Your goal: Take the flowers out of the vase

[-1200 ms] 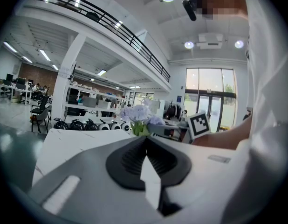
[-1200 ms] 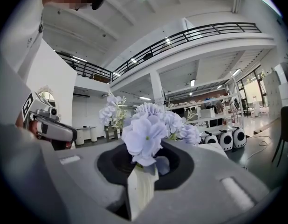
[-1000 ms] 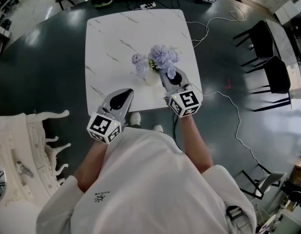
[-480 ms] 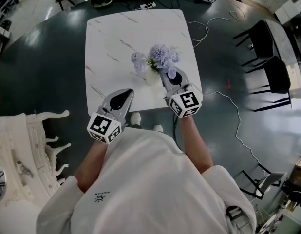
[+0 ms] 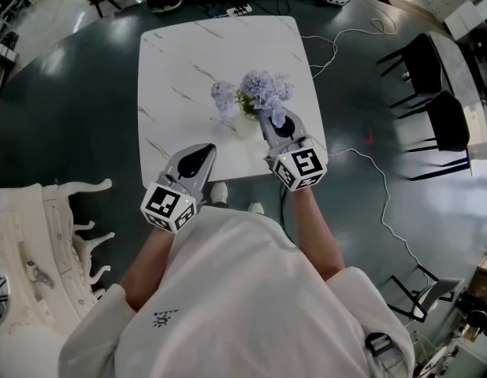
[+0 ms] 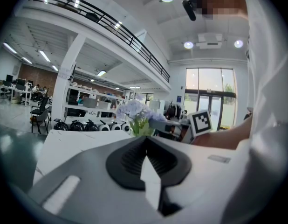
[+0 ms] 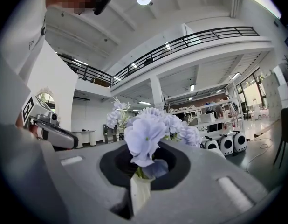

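The right gripper [image 5: 269,117] is pinching shut on one stem in the bunch of puffy pale purple flowers [image 5: 258,92] just beyond it, standing up in the small white vase [image 5: 244,124] mid-table (so pull upward), while the left gripper [image 5: 206,148] is hovering shut and empty, nearer and farther left.

The person wears a loose white top [image 5: 243,298] with a small dark logo [image 5: 159,316] by its left sleeve. Both the left gripper [image 5: 206,148] and right gripper [image 5: 269,121] are grey shells with black-and-white marker cubes [image 5: 169,203].
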A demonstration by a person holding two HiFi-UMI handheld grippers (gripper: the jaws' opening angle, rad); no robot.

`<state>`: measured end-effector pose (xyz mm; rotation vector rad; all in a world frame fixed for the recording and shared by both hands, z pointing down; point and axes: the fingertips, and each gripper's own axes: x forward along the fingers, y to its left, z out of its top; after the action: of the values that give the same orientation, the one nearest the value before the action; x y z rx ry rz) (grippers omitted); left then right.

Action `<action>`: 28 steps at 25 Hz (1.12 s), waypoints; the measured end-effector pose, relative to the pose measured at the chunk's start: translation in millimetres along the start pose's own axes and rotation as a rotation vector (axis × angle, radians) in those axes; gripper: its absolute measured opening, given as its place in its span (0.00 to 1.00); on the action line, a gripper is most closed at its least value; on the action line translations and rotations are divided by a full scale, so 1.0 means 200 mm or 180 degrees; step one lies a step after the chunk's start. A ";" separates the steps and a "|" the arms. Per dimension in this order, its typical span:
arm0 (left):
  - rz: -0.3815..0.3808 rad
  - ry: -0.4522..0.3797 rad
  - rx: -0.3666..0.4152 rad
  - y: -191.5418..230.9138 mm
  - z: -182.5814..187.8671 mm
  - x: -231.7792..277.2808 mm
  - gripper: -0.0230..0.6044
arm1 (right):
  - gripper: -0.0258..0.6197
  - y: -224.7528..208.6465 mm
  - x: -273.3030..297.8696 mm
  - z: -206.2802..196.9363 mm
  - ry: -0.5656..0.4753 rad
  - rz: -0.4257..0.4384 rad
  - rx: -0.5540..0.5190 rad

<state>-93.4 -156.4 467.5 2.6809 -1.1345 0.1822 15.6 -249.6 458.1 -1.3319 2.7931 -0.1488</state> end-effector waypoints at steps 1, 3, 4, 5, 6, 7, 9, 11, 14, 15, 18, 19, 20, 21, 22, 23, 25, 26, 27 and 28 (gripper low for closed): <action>-0.0001 -0.0001 -0.0001 0.00 0.00 0.00 0.02 | 0.09 0.00 0.00 0.01 -0.0016 0.0004 0.0003; -0.0003 -0.0002 -0.0004 0.00 0.00 0.00 0.02 | 0.09 0.01 0.00 0.03 -0.0041 0.0011 -0.0003; -0.0005 -0.0003 -0.0003 0.00 0.00 0.00 0.02 | 0.09 0.01 0.00 0.04 -0.0049 0.0013 -0.0010; -0.0006 -0.0004 -0.0002 -0.01 0.00 0.00 0.02 | 0.09 0.01 0.00 0.04 -0.0055 0.0015 -0.0016; -0.0006 -0.0005 -0.0002 -0.01 0.00 0.00 0.02 | 0.08 0.01 0.00 0.05 -0.0062 0.0018 -0.0021; -0.0005 -0.0007 -0.0002 0.00 0.00 0.00 0.02 | 0.08 0.02 0.00 0.05 -0.0068 0.0020 -0.0024; -0.0003 -0.0008 -0.0006 0.00 0.00 0.00 0.02 | 0.08 0.02 0.01 0.06 -0.0075 0.0023 -0.0028; -0.0001 -0.0009 -0.0010 0.00 0.00 -0.01 0.02 | 0.08 0.02 0.01 0.07 -0.0087 0.0024 -0.0027; -0.0001 -0.0012 -0.0008 0.00 0.00 -0.01 0.02 | 0.08 0.03 0.00 0.09 -0.0109 0.0028 -0.0039; -0.0002 -0.0012 -0.0004 -0.01 0.00 -0.01 0.02 | 0.08 0.03 0.00 0.09 -0.0116 0.0030 -0.0045; -0.0008 -0.0016 0.0005 -0.01 0.01 0.00 0.02 | 0.08 0.03 0.00 0.11 -0.0136 0.0031 -0.0057; -0.0010 -0.0019 0.0005 -0.01 0.01 0.00 0.02 | 0.08 0.03 0.00 0.12 -0.0140 0.0030 -0.0062; -0.0011 -0.0021 0.0005 -0.01 0.01 0.00 0.02 | 0.08 0.03 0.00 0.12 -0.0145 0.0029 -0.0066; -0.0013 -0.0021 0.0005 -0.01 0.01 0.00 0.02 | 0.08 0.03 0.00 0.13 -0.0150 0.0028 -0.0070; -0.0014 -0.0021 0.0005 -0.01 0.01 0.00 0.02 | 0.08 0.03 0.00 0.13 -0.0155 0.0028 -0.0074; -0.0016 -0.0020 0.0006 -0.01 0.01 0.00 0.02 | 0.08 0.03 0.00 0.13 -0.0159 0.0029 -0.0079; -0.0020 -0.0021 0.0010 -0.01 0.01 0.00 0.02 | 0.08 0.03 -0.01 0.14 -0.0163 0.0031 -0.0095; -0.0022 -0.0023 0.0011 -0.02 0.01 0.00 0.02 | 0.08 0.03 -0.01 0.15 -0.0166 0.0030 -0.0102; -0.0026 -0.0028 0.0011 -0.02 0.01 0.00 0.02 | 0.08 0.03 -0.01 0.15 -0.0170 0.0028 -0.0106; -0.0031 -0.0033 0.0010 -0.02 0.02 0.00 0.02 | 0.08 0.03 -0.01 0.16 -0.0173 0.0024 -0.0109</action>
<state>-90.5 -155.0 463.0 2.6926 -1.1249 0.1687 15.4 -246.2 425.4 -1.3116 2.7676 -0.0639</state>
